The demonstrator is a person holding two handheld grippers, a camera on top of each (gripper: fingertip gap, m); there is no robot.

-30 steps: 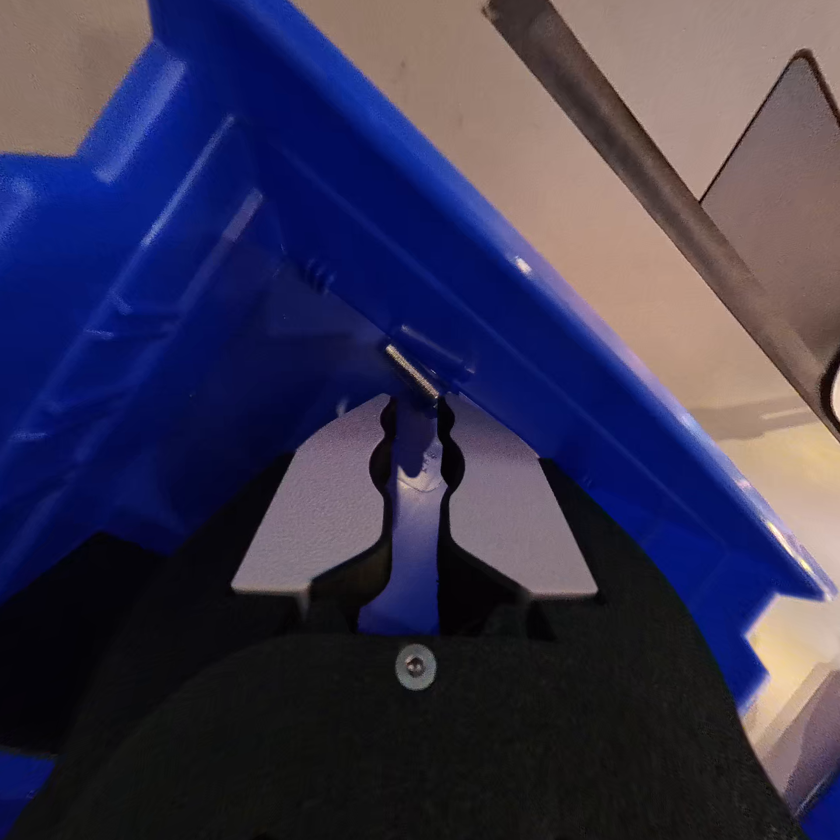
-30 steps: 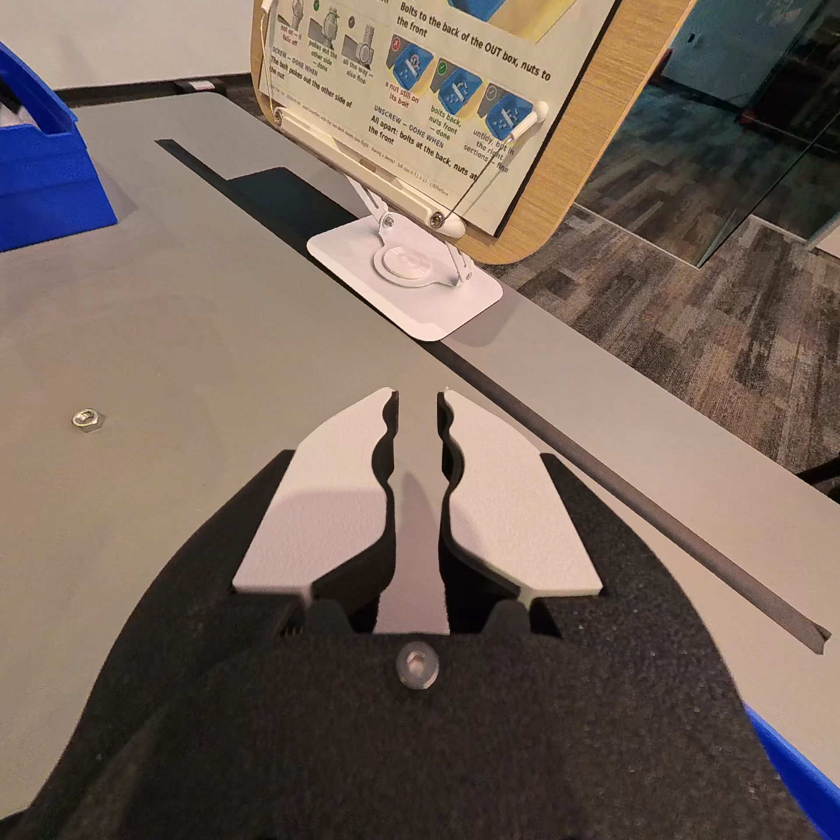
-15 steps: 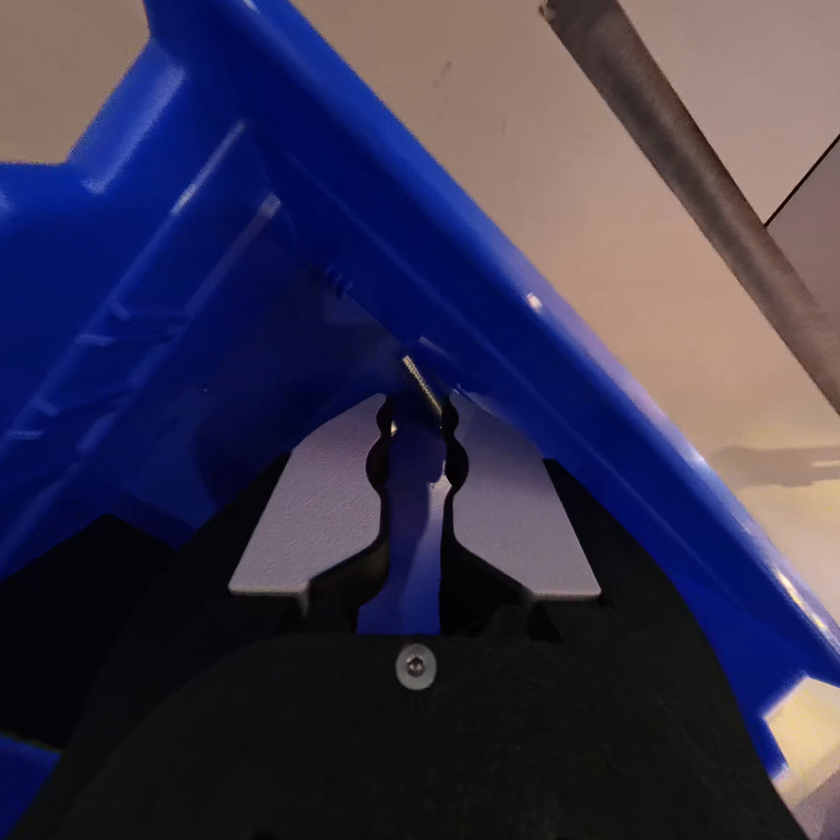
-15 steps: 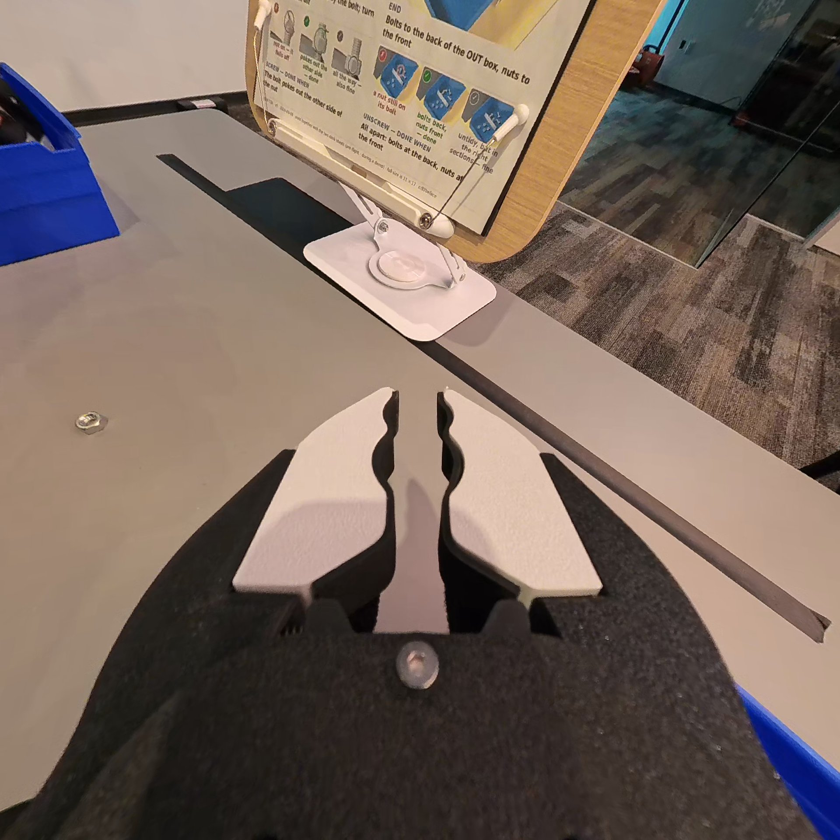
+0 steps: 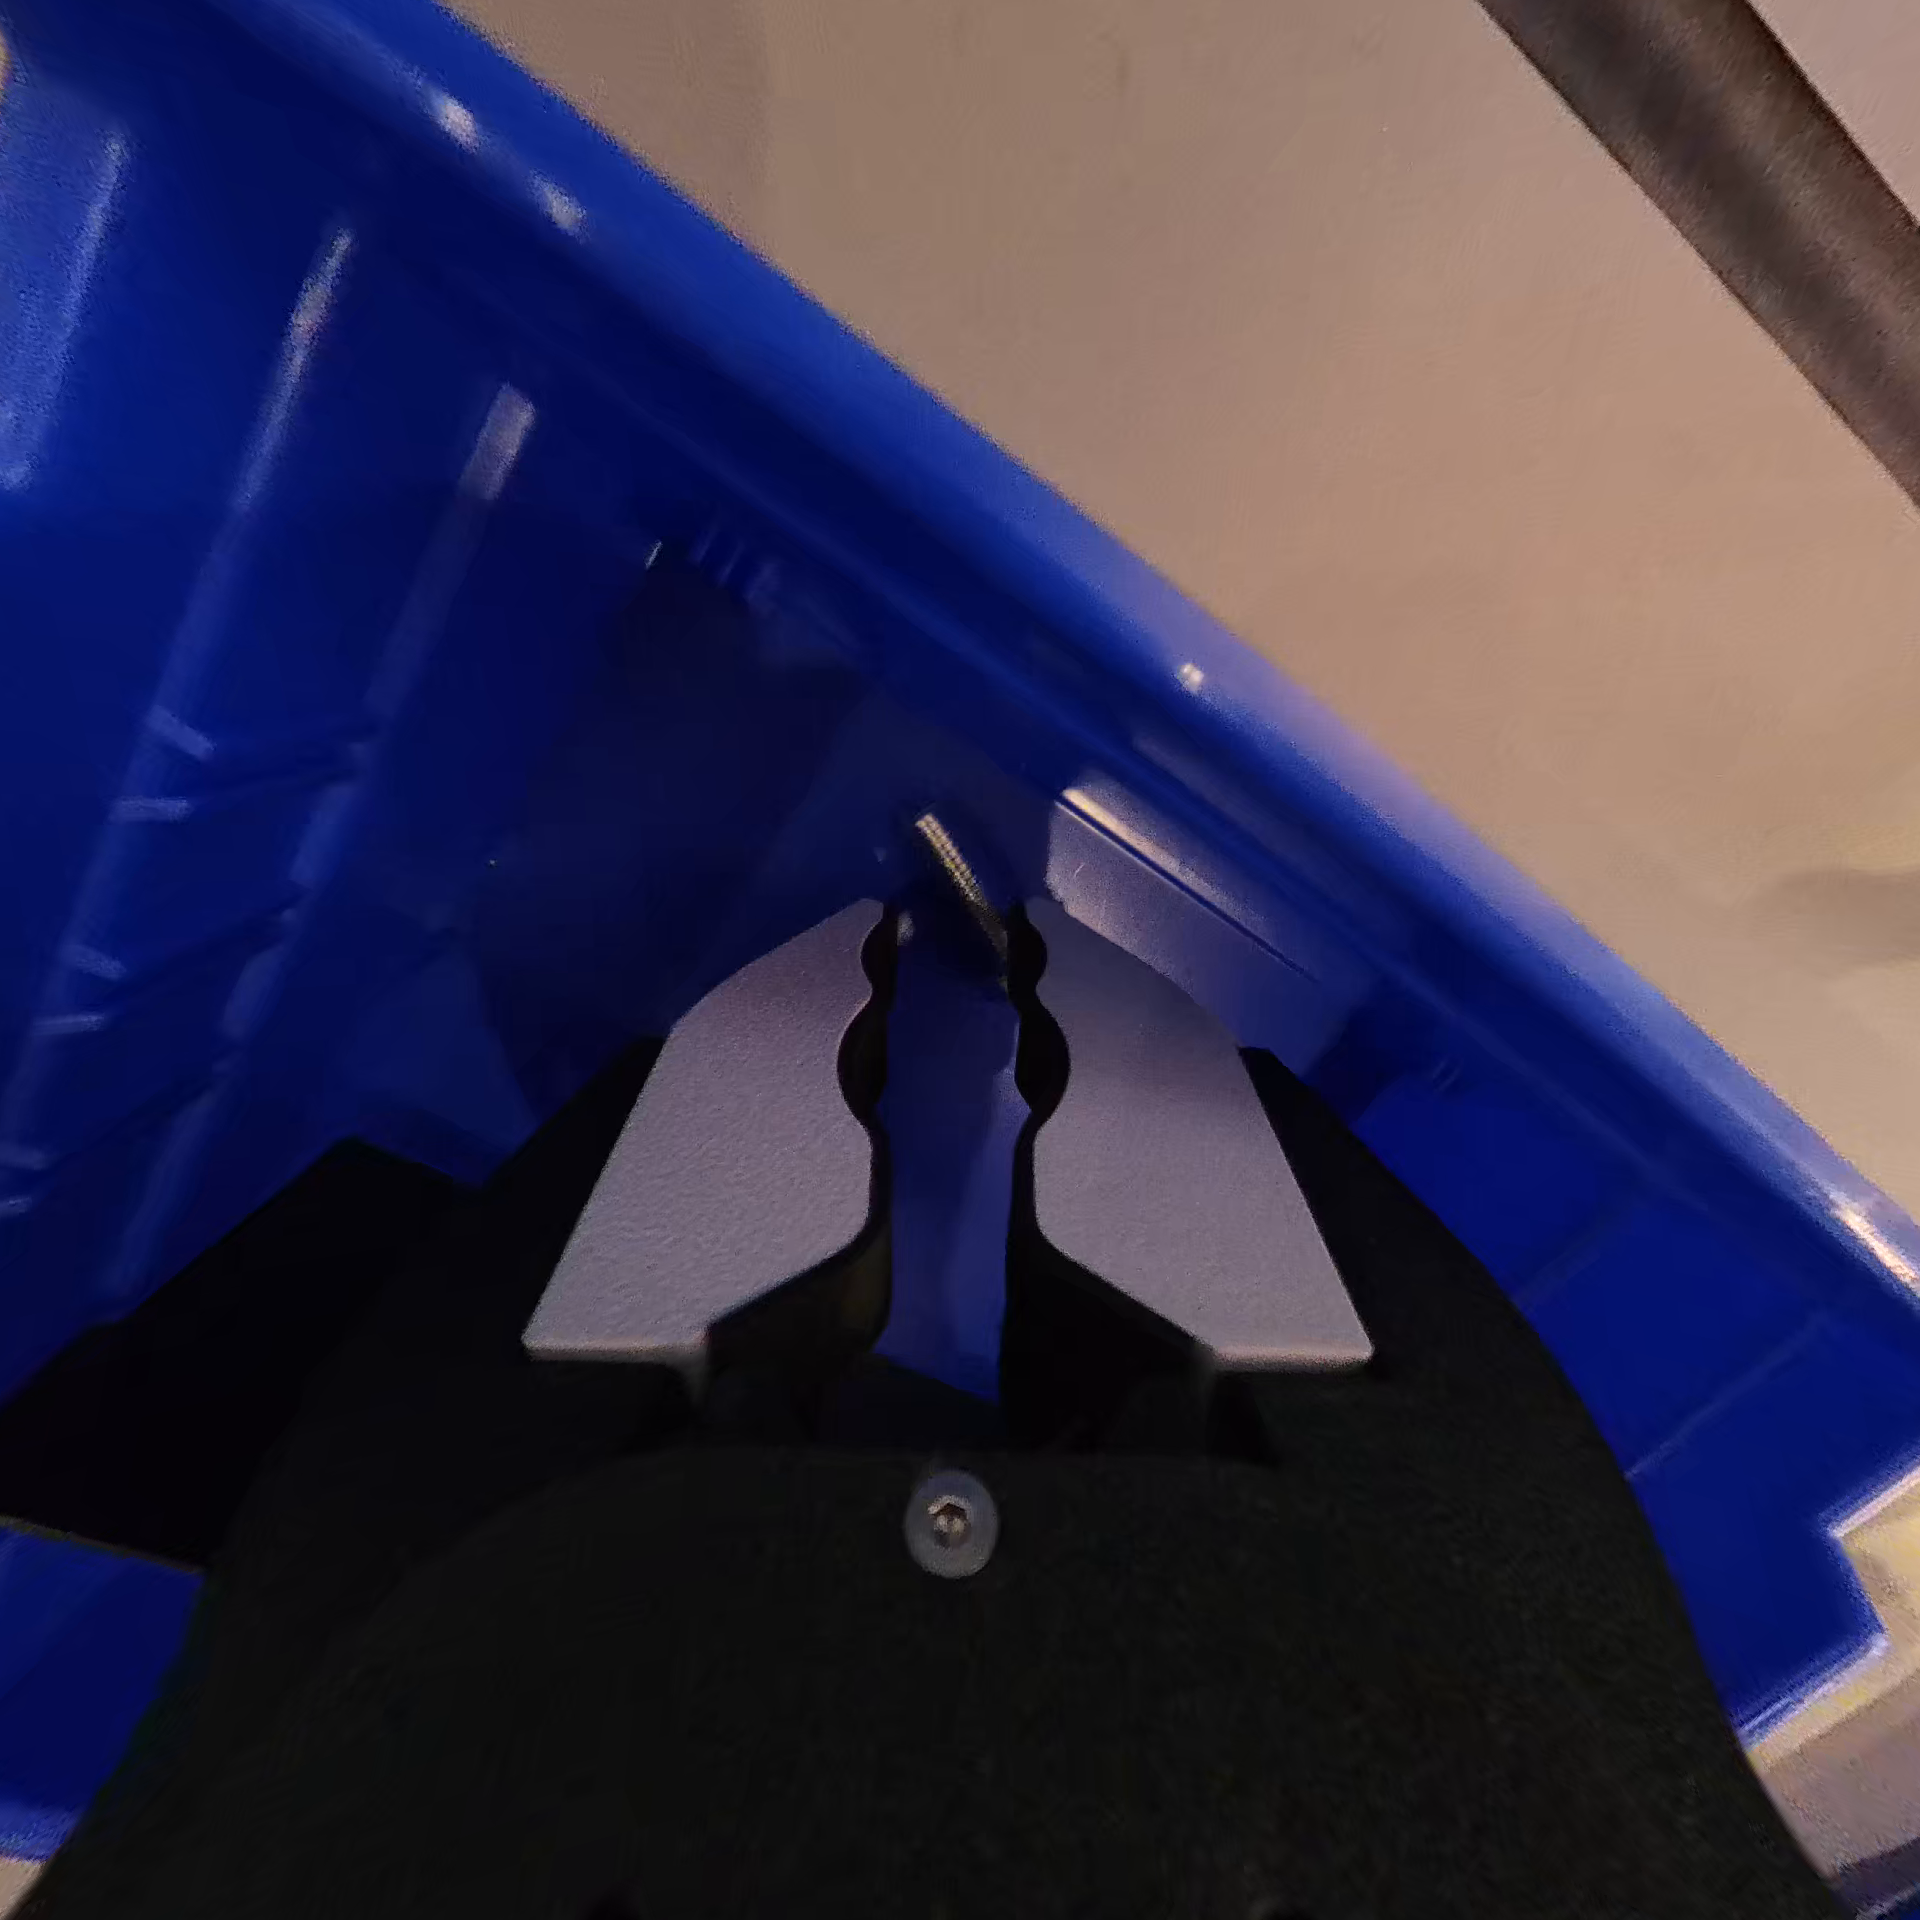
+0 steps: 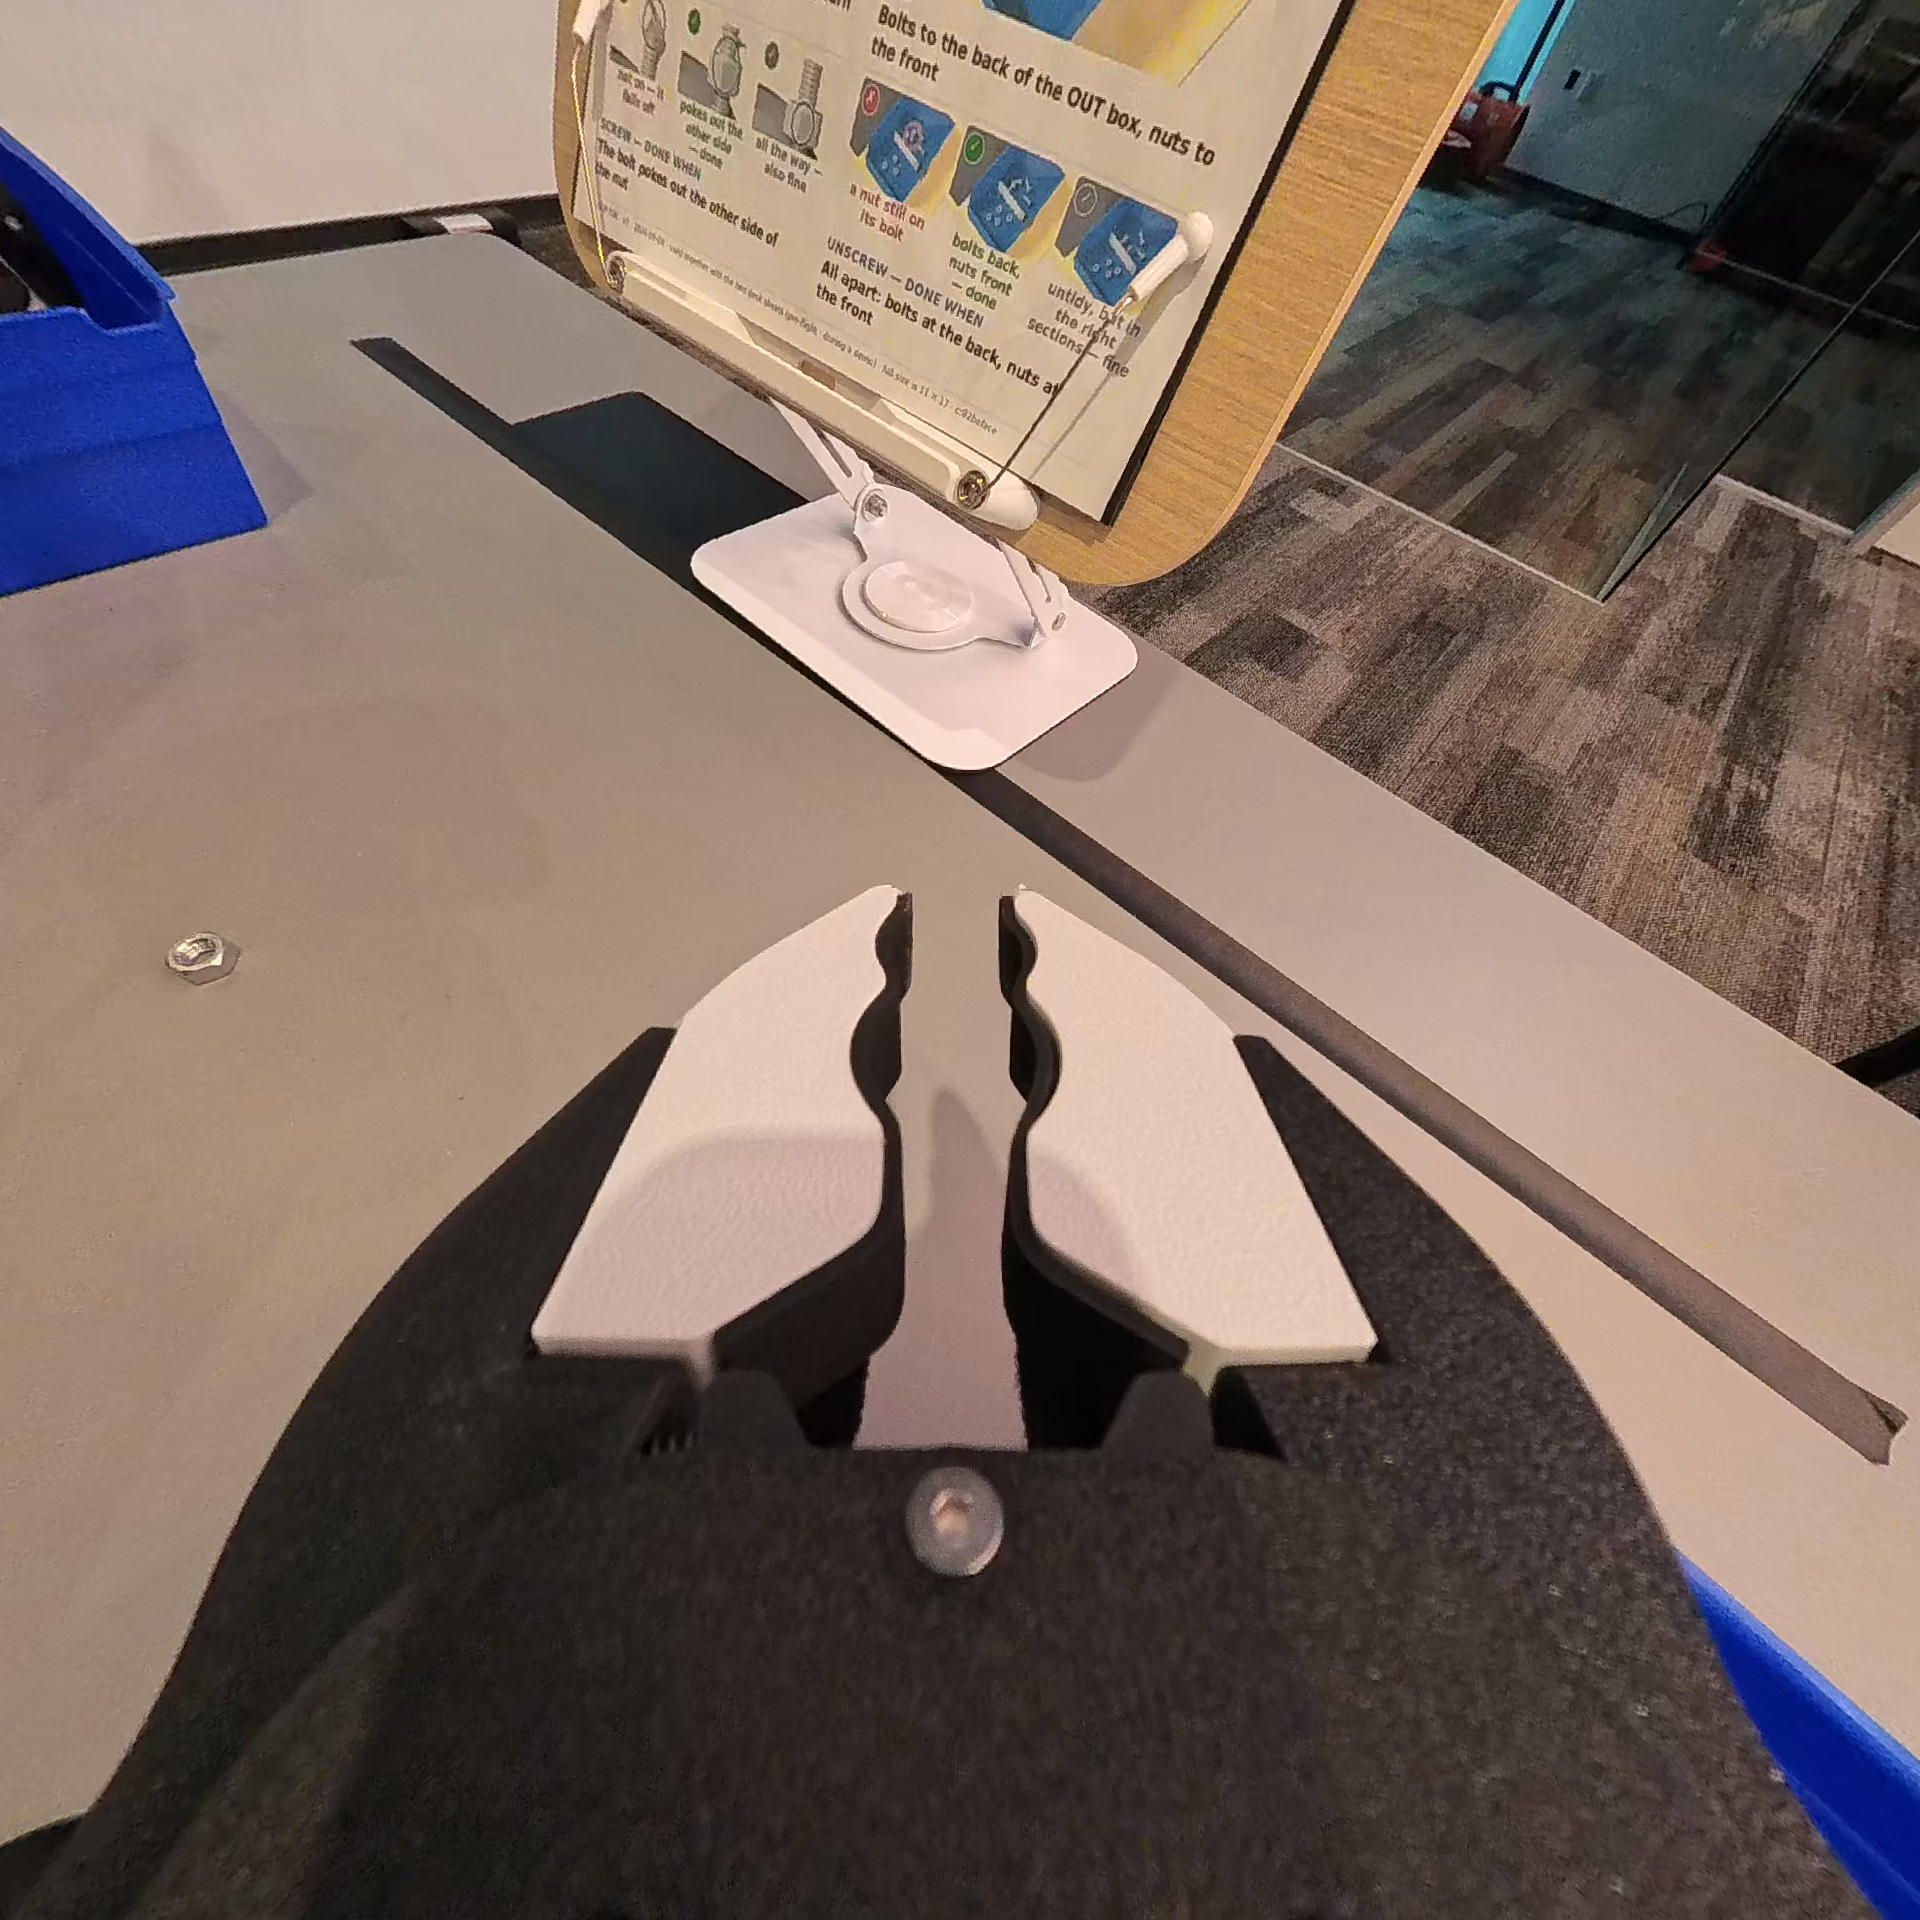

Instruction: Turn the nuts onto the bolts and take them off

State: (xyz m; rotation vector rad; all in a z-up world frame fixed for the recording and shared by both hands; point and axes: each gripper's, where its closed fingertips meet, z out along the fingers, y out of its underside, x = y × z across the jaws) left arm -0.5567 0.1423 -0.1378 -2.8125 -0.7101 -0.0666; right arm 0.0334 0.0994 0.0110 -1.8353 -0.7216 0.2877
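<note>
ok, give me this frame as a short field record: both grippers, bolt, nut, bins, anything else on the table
left gripper: inside a blue bin, jaws slightly apart, tips at a bolt
bolt: threaded end showing just past the tips, in the bin's corner; grip cannot be told
right gripper: above the grey table, jaws slightly apart, empty
nut: lying alone on the table, left of the right gripper
second blue bin: far left on the table
instruction sheet on a stand: ahead of the right gripper, near the table's far edge
</note>
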